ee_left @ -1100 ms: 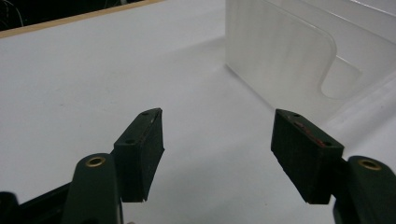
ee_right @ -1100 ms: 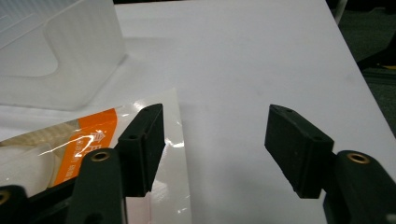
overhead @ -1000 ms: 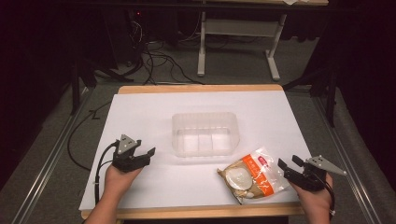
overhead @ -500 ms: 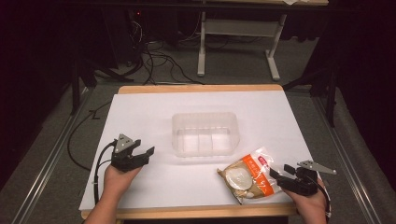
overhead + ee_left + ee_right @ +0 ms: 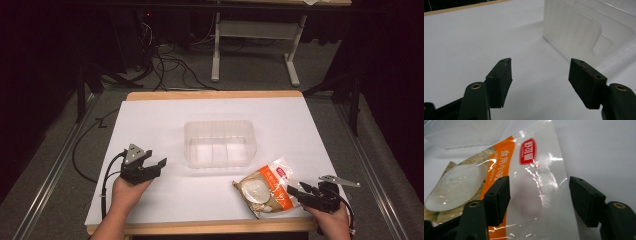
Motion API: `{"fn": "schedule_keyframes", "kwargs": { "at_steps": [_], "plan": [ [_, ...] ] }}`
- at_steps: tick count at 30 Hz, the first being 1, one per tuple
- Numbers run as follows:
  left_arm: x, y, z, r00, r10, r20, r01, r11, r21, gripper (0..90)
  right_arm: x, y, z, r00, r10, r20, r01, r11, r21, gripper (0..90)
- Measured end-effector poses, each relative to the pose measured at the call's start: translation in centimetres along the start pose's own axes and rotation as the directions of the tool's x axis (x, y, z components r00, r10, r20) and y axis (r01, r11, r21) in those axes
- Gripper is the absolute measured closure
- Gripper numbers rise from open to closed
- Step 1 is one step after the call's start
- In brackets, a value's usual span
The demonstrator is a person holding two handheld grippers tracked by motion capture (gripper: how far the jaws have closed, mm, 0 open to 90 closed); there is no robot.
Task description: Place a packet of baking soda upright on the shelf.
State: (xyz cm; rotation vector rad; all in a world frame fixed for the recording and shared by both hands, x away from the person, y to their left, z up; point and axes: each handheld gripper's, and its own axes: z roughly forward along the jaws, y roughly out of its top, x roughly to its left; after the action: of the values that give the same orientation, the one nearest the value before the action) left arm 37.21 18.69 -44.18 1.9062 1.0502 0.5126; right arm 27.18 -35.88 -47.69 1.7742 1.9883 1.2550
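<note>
Food packet (image 5: 266, 186): lying flat on the white bench (image 5: 165, 120) near its front right corner, just in front of and to the right of the clear container; its orange band, red label and a pale round item inside are showing through the glossy wrapper.
Packet in the right gripper view (image 5: 499, 177): its clear sealed edge is running between the two black jaws, with the orange print passing behind the left-hand jaw.
Right gripper (image 5: 299, 190): sitting at the packet's right edge with its jaws spread apart on either side of the wrapper's clear margin; whether the pads are touching the film is not clear.
Right hand (image 5: 332, 222): coming in from the bench's front edge, holding that gripper low over the surface.
Clear container (image 5: 220, 143): standing upright at the middle of the bench, open on top, apart from the packet.
Left gripper (image 5: 152, 164): resting over the bench left of the container, jaws standing wide apart with nothing between them; in its own view the container's wall (image 5: 574, 32) is showing ahead and to the right.
Left hand (image 5: 127, 192): holding that gripper, well apart from the packet.
</note>
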Motion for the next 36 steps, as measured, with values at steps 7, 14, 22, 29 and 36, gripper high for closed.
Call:
{"fn": "schedule_keyframes", "kwargs": {
  "at_steps": [7, 14, 22, 29, 36],
  "plan": [
    [-0.1, 0.0, 0.1, 1.0, 0.007, -0.004, -0.007, 0.9999, 0.012, 35.7, 0.0, 0.3, -1.1, 0.9981, 0.023, -0.058, -0.026, 0.998, -0.062, 49.0],
    [-0.1, -0.1, 0.2, 0.9999, 0.01, -0.008, -0.01, 0.9998, 0.015, 35.7, 1.1, 0.5, -2.5, 0.9919, -0.013, -0.126, -0.005, 0.989, -0.145, 53.9],
    [-0.1, 0.0, 0.3, 0.9998, 0.02, -0.006, -0.02, 0.9996, 0.019, 35.8, 2.3, 0.7, -2.4, 0.9848, -0.063, -0.162, 0.037, 0.986, -0.16, 53.0],
    [-0.2, -0.1, 0.3, 0.9996, 0.028, -0.009, -0.028, 0.9993, 0.023, 35.9, 2.8, 0.7, -2.4, 0.9774, -0.091, -0.191, 0.058, 0.984, -0.169, 47.2],
    [-0.3, 0.0, 0.2, 0.9995, 0.031, -0.009, -0.031, 0.9994, 0.015, 35.9, 3.3, 0.8, -2.2, 0.9764, -0.105, -0.188, 0.074, 0.983, -0.168, 42.0]
  ]
}}
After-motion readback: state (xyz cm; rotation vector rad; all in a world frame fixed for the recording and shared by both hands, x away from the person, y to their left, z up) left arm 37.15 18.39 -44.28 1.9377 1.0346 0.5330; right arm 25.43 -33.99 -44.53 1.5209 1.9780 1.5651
